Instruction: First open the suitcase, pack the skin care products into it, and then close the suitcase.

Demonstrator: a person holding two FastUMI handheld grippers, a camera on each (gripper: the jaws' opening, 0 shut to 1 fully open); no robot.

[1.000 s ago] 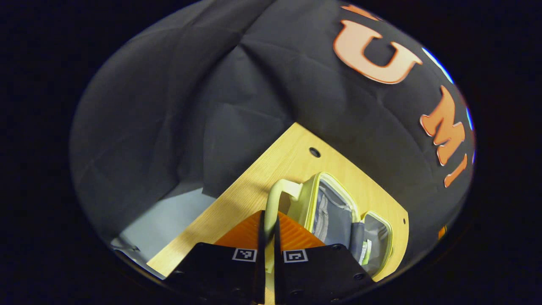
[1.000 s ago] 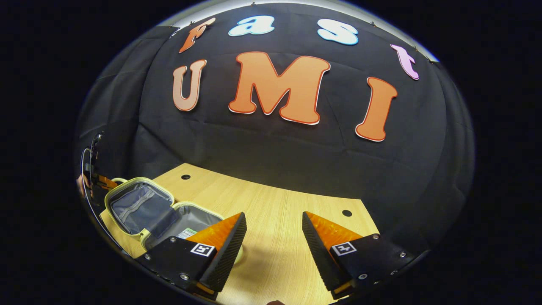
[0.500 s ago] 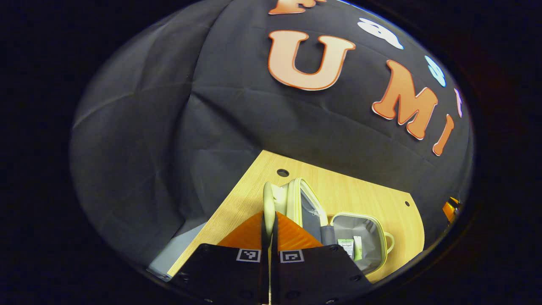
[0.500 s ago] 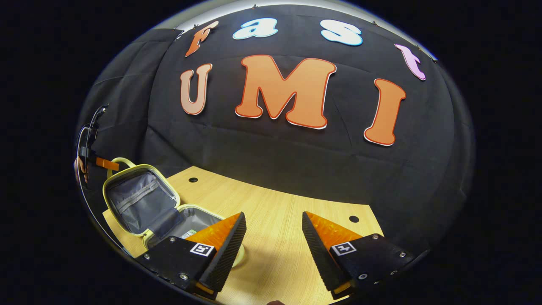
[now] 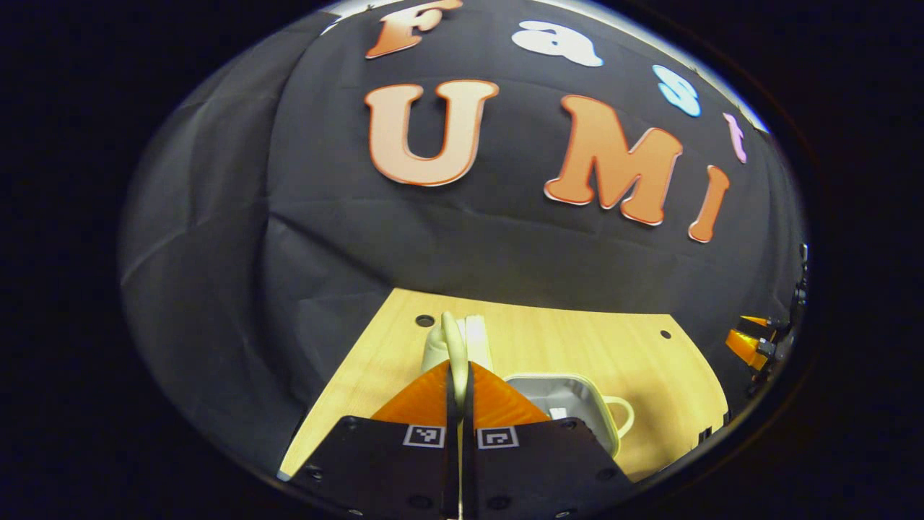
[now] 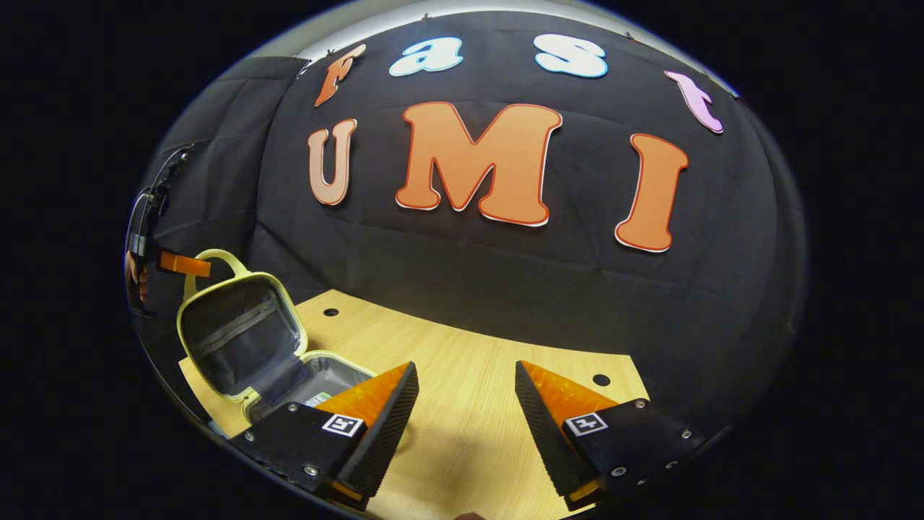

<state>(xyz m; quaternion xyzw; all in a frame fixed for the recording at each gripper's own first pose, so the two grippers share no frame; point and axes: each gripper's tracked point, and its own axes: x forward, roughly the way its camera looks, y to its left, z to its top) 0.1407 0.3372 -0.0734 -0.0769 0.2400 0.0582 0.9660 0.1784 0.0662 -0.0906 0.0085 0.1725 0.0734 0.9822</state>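
The pale yellow-green suitcase (image 6: 242, 339) stands at the table's left end in the right gripper view, its grey-lined lid swung up near upright over the base (image 6: 325, 372). A skin care product (image 6: 317, 398) lies inside the base. My left gripper (image 5: 458, 370) is shut on the lid's handle (image 5: 452, 338); in the left gripper view the lid shows edge-on and the base (image 5: 577, 393) lies to its right. The left gripper (image 6: 180, 263) also shows holding the handle top (image 6: 213, 256). My right gripper (image 6: 465, 404) hangs open over bare wood, right of the suitcase.
The wooden table (image 6: 476, 361) has small round holes (image 6: 600, 379) near its back edge and ends against the black cloth wall. A second carry handle (image 5: 622, 415) sticks out of the base's right side. The right gripper (image 5: 751, 339) shows far off at the table's right end.
My left gripper has pulled the lid up by its handle, from lying open and flat to near upright over the base. The right gripper has stayed open in nearly the same place.
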